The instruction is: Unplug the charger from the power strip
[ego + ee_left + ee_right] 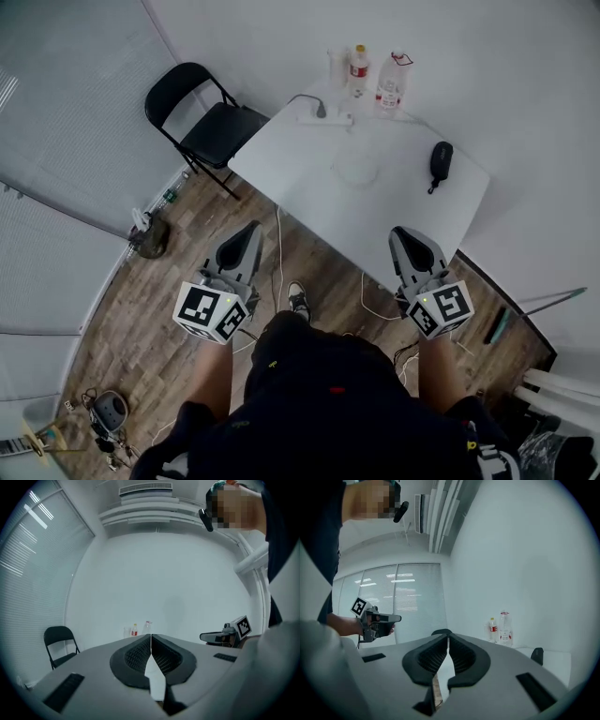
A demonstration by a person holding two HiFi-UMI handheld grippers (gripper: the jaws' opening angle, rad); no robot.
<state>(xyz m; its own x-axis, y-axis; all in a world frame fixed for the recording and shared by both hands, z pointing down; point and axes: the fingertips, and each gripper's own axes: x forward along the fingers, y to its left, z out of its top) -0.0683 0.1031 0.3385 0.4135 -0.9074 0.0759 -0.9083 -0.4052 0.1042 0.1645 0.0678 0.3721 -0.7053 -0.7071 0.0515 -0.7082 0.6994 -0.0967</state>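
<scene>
Head view puts me standing short of the white bench [394, 202], with both claws held level over the wooden floor [141, 319]. The left claw [249, 231] is shut. In the left gripper view its two dark pads meet along one thin seam, with nothing caught between them. The right claw [407, 234] is the same: in the right gripper view its pads are pressed together and empty.

The charger [320, 110] is a small dark block with a cable curling off to the left. It stands on the white power strip [333, 120] at the far edge of the bench, close to the wall. Both claws are well apart from it. Just right of the strip stand a red-labelled bottle [358, 66] and a clear bottle [391, 86]. A black pouch [441, 159] lies near the bench's right edge, and a black folding chair [208, 122] stands off the left corner
</scene>
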